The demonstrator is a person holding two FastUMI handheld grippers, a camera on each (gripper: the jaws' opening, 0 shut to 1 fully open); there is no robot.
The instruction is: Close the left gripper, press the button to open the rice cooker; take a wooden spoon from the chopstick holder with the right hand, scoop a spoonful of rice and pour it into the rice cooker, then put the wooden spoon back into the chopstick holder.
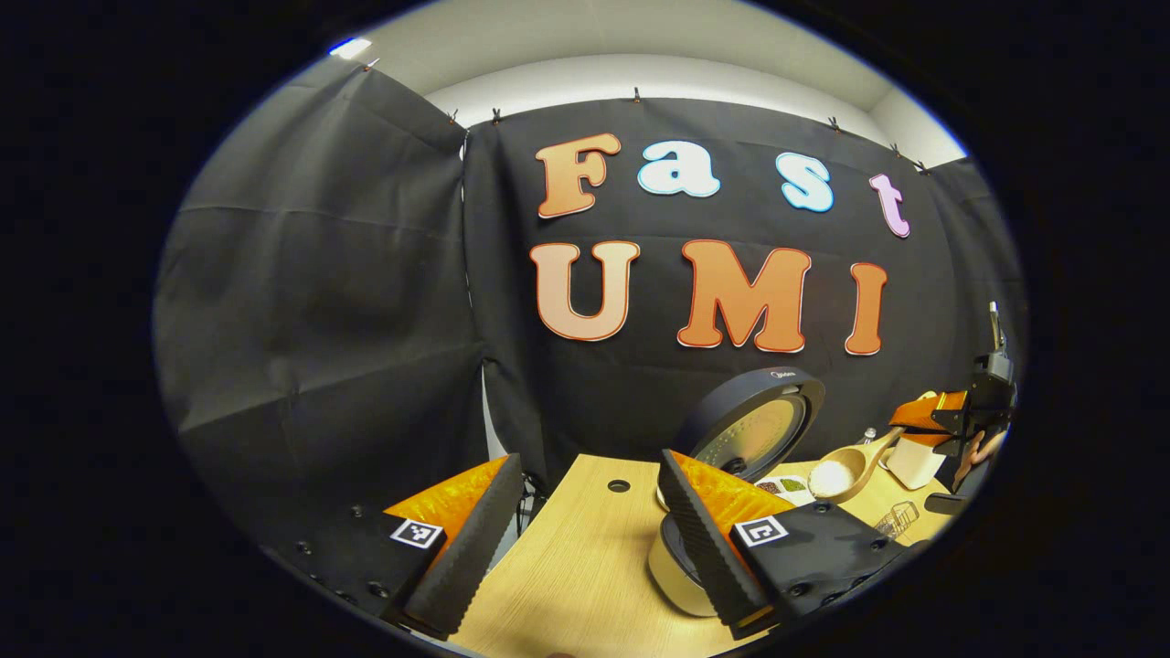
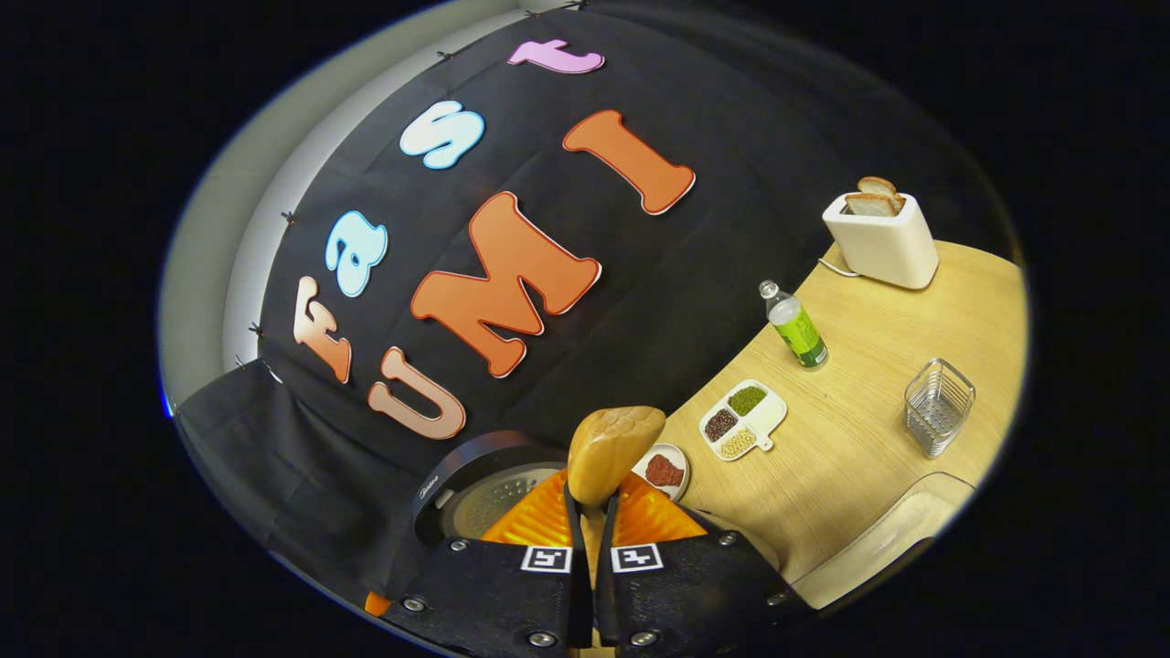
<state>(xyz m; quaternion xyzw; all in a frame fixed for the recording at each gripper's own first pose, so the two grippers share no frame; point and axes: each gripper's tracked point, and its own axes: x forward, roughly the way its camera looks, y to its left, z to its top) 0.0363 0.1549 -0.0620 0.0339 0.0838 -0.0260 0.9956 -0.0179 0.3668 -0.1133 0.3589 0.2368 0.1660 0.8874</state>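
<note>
Now right gripper (image 2: 592,512) clamped on pale wooden spoon (image 1: 845,468) handle, rice-filled bowl level over open dark round rice cooker (image 1: 745,429) near bench back edge, avoiding spill. Left gripper (image 1: 585,530) jaws apart, parked clear.

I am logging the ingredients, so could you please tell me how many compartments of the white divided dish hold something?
3. In the right gripper view, the divided dish holds green grains at the top, dark beans at the left and pale beans at the bottom.
</note>
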